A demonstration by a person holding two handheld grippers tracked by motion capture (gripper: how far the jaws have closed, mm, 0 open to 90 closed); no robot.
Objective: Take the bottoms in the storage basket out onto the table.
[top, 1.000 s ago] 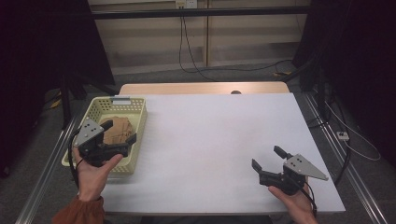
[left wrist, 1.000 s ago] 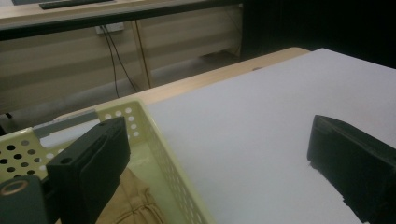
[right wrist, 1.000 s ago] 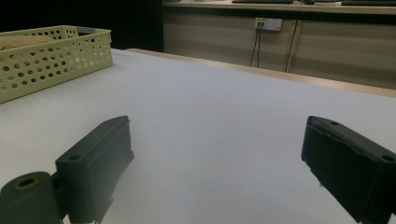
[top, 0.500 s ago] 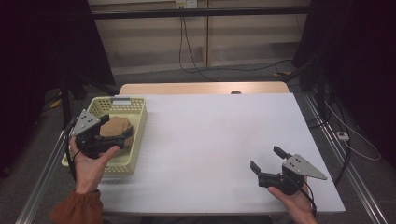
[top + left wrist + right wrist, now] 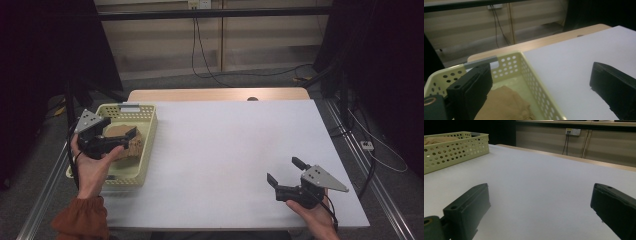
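Note:
A pale yellow perforated basket (image 5: pixel 148 131) stands at the table's left edge with a brown folded cloth (image 5: pixel 135 145) inside. My left gripper (image 5: pixel 117 129) hovers over the basket, open, one jaw above the cloth and the other near the basket's right wall. In the left gripper view the cloth (image 5: pixel 506 102) lies below the left jaw, the basket wall (image 5: pixel 531 72) runs between the jaws, and the gripper (image 5: pixel 540 80) holds nothing. My right gripper (image 5: pixel 285 171) rests low over the white table near the front right, open and empty (image 5: pixel 539 202).
The white table top (image 5: pixel 225 145) spreads between the two grippers. A wooden strip (image 5: pixel 215 95) runs along the far edge. The basket (image 5: pixel 454 147) shows far to the left in the right gripper view. Metal rails flank the table.
My left gripper has drifted slightly left and toward the far side over the basket, still open. The right gripper has stayed where it was.

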